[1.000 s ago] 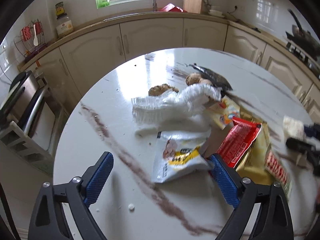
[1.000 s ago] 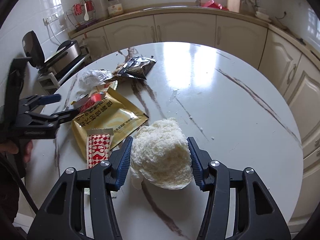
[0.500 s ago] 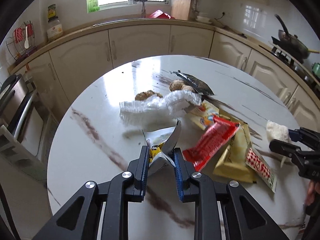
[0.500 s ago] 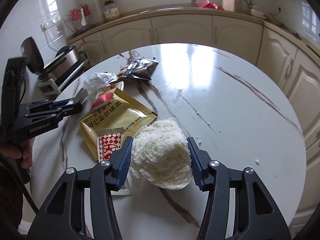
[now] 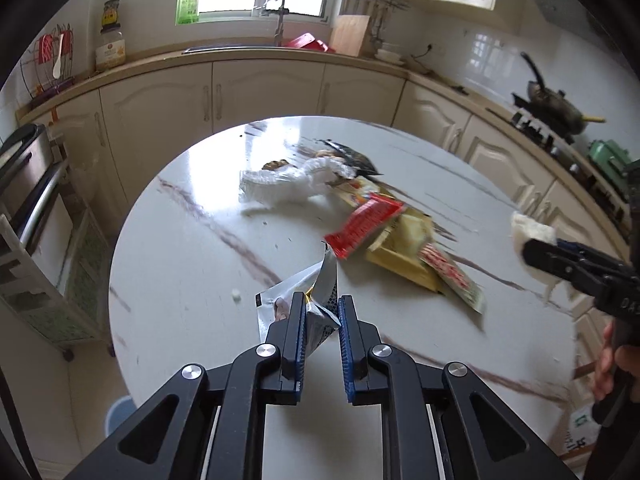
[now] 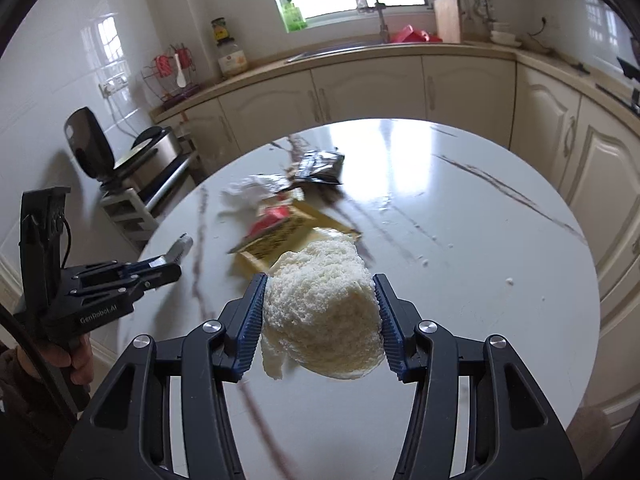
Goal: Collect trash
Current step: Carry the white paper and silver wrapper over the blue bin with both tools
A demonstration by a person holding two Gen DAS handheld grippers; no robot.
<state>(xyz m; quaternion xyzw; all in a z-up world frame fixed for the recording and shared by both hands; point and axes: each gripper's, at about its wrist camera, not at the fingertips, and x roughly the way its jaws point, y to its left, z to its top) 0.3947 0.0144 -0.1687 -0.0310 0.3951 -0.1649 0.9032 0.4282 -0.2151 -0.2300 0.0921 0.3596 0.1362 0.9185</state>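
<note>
Both claws loaded over the round white marbled surface (image 5: 192, 248).
Left claw (image 5: 322, 312) pinches a crumpled white-and-yellow snack wrapper (image 5: 316, 304); right claw (image 6: 320, 304) squeezes a fluffy white crumpled wad (image 6: 320, 312). The wrapper's slick foil could slip free.

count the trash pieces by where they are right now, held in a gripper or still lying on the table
held in a gripper: 2 (crumpled white-and-yellow snack packet, fluffy white tissue wad)
lying on the round marble table: 5 (red wrapper, gold packet, red-and-white checked sachet, crinkled clear plastic wrap, black foil packet)
total: 7
</note>
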